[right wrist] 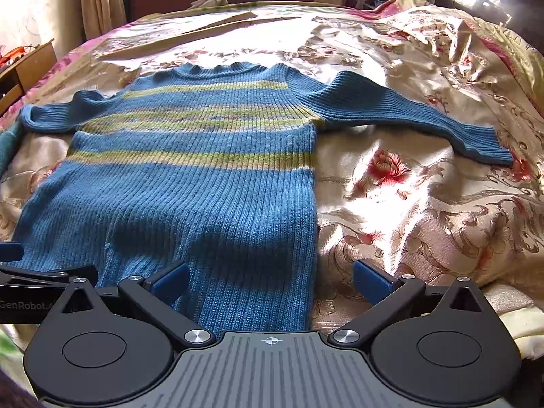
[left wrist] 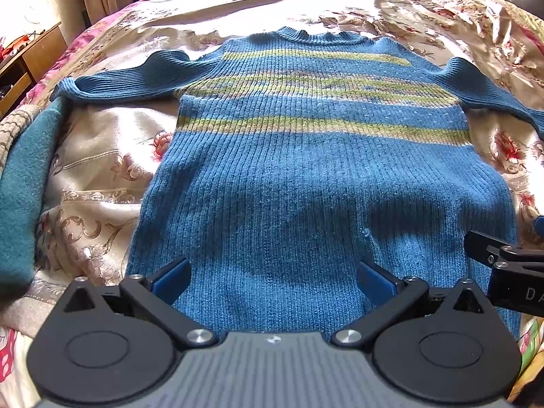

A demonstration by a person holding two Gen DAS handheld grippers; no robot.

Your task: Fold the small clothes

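Sweater (left wrist: 306, 183), child-sized, blue rib knit with three yellow-green bands across the chest, round ribbed collar, long ribbed sleeves. It lies flat and face up on the bed, collar at the far end, hem nearest both cameras, sleeves spread out to either side. The knit is fuzzy, with vertical ribs running the length of the body; sunlight falls across the upper half and shadows cover the lower half.

Left hand-held gripper (left wrist: 272, 280): black linkage arms, silver pivot screws, blue finger pads (left wrist: 171, 282), grey ridged body. Its jaws stand wide apart over the hem, with nothing between them. Writing on its side in the right wrist view reads "GenRobot.A", the rest cut off.

Right hand-held gripper (right wrist: 270, 280): same build, jaws likewise spread and holding nothing, straddling the sweater's right edge near the hem, so one pad is over knit and the other over the bedcover. Its side in the left wrist view shows the letters "DA", the rest out of frame.

Bedcover (right wrist: 425, 204): shiny satin-like fabric, cream with red flowers and brown scrollwork, wrinkled at the far right.

Teal garment (left wrist: 23, 183): felted, matte fabric, lying at the bed's left edge, just beside the sweater's left cuff.

Wooden cabinet (left wrist: 37, 54) beyond the bed's left side; beige curtain (right wrist: 98, 0) behind it.
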